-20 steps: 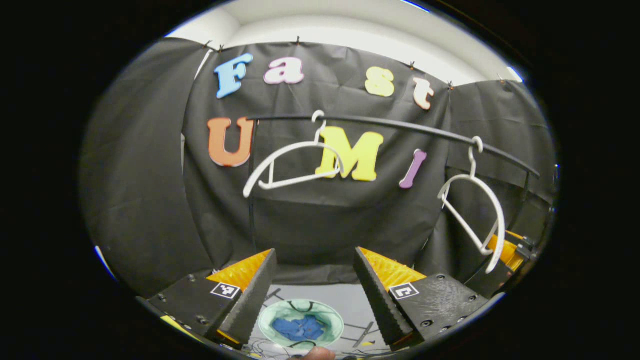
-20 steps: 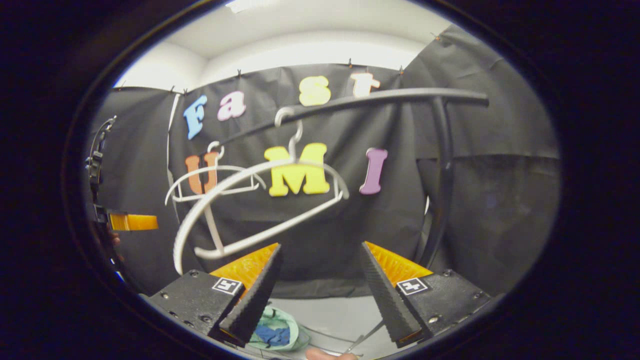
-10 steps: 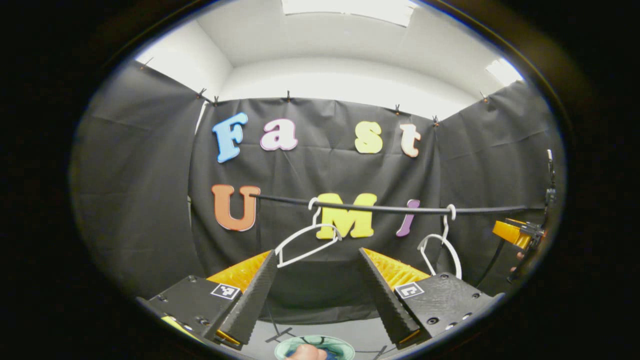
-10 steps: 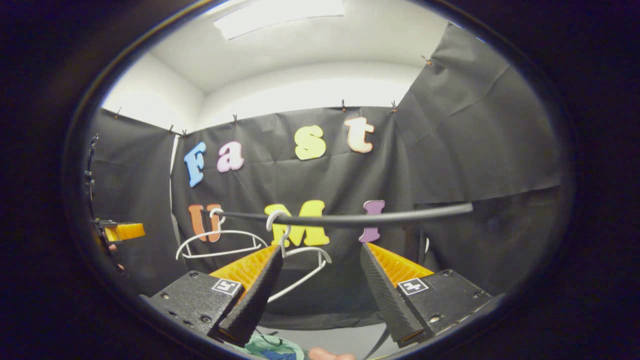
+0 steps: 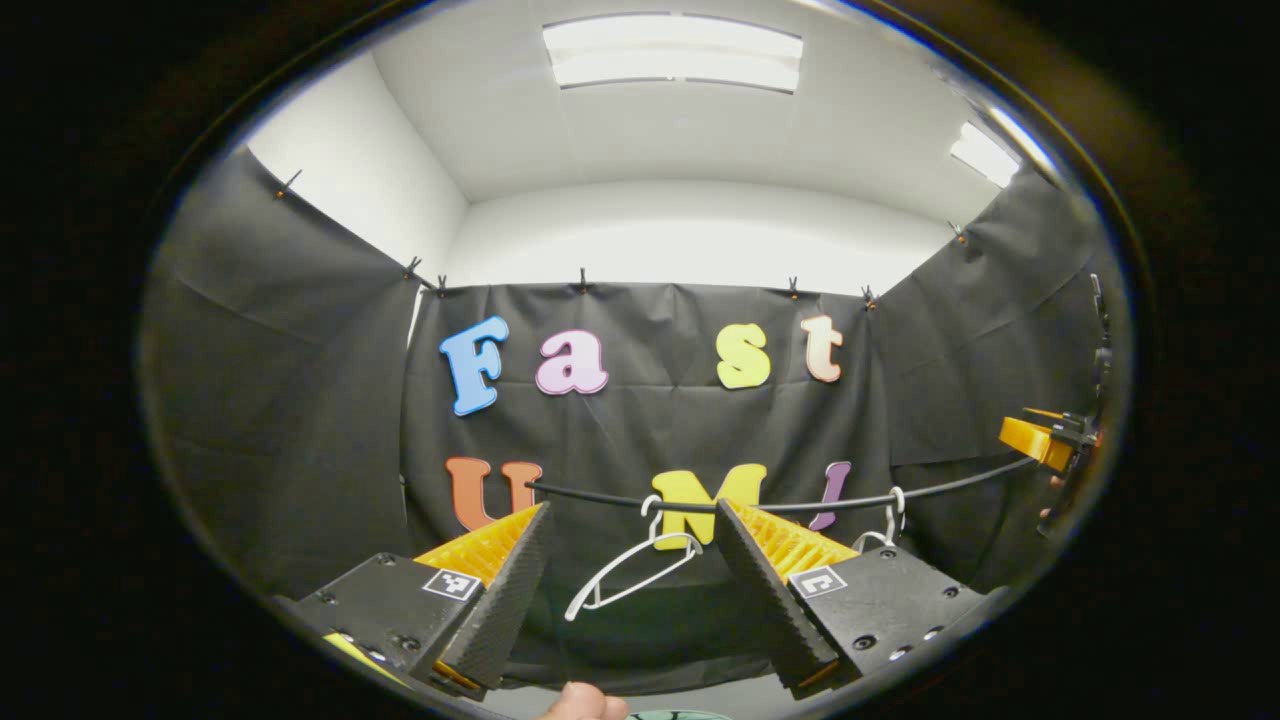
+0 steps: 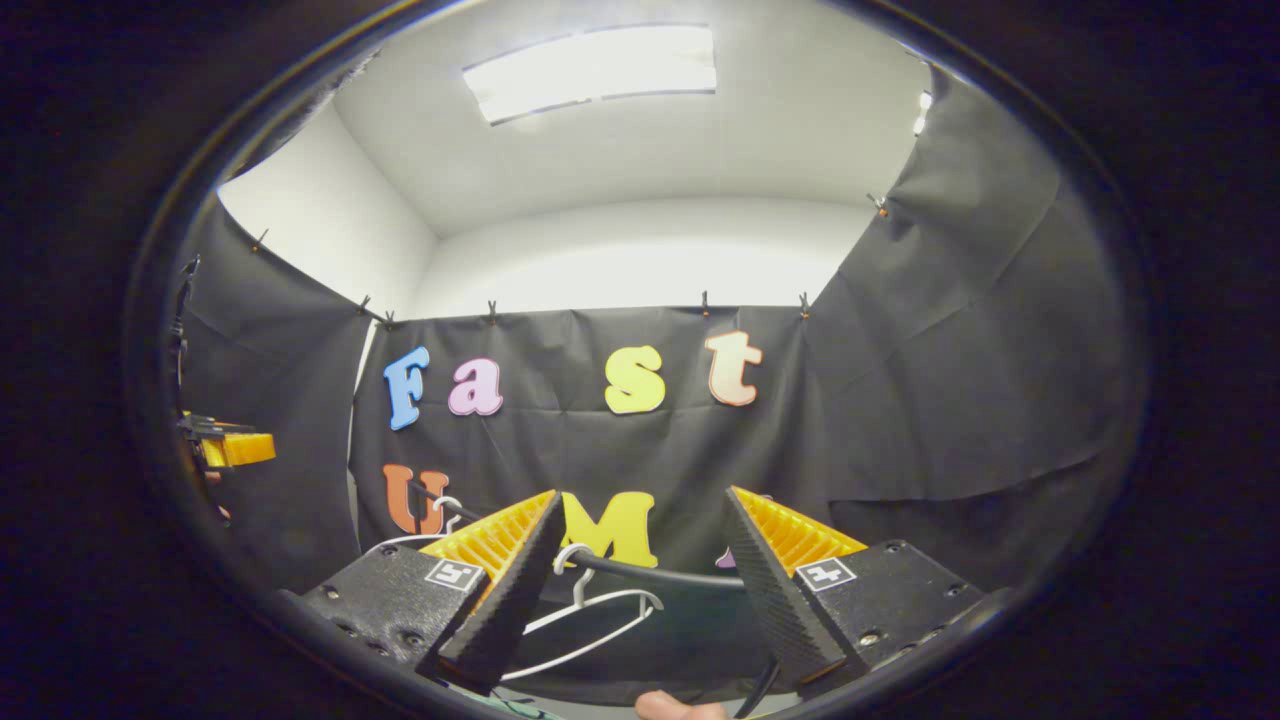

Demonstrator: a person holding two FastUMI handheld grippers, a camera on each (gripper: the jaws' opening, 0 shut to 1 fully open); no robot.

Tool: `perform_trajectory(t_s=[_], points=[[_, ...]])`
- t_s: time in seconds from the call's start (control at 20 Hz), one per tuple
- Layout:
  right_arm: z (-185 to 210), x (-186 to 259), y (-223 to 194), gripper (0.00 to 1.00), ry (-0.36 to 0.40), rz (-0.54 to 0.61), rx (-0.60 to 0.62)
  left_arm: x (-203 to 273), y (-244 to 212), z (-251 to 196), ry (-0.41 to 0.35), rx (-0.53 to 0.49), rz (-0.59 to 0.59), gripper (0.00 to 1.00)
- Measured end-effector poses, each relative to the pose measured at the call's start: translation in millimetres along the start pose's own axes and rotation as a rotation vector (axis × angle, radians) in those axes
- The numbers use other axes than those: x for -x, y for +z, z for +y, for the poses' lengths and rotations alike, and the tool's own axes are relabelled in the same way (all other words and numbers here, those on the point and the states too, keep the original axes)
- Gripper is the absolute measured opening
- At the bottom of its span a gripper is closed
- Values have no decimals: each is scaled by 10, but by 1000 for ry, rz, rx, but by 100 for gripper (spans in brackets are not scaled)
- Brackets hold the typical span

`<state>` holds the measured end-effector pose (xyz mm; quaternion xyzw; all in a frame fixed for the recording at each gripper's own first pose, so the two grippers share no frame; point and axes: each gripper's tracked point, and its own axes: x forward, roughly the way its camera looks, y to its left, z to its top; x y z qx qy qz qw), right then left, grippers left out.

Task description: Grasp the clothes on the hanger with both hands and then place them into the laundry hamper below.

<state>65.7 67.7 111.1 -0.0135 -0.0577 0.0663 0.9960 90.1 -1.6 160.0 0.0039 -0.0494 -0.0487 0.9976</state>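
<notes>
Left gripper view: the left gripper [image 5: 628,585] is seen with its two fingers spread apart and nothing between them. A small square black-and-white marker tag [image 5: 449,583] is fixed on each finger mount; no readable writing is carried by it. Beyond the fingers a thin black horizontal clothes rail [image 5: 600,497] is crossed by the hooks of two bare white plastic hangers, one [image 5: 630,575] between the fingers and a second [image 5: 885,525] partly hidden behind the right-hand finger. No garment is hung on either. At the bottom edge a fingertip [image 5: 582,704] is seen, and beside it a sliver of a pale green round rim [image 5: 680,714], too little to identify. The right gripper [image 5: 1045,442] is seen far off at the right edge. A bright rectangular ceiling light panel [image 5: 672,63] is above.

Right gripper view: the right gripper [image 6: 640,590] is likewise released, fingers apart and empty. The black rail [image 6: 650,572] and a bare white hanger [image 6: 585,620] are framed between them; another hanger [image 6: 440,515] is partly hidden behind the left-hand finger. The left gripper [image 6: 225,447] is seen at the left edge.
</notes>
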Motion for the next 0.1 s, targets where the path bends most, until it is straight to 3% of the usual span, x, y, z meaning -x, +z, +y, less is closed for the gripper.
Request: perform_trajectory(t_s=[0.1], points=[[-7, 20, 72, 99, 1, -15, 17, 27, 80, 27, 10, 8, -22, 100]])
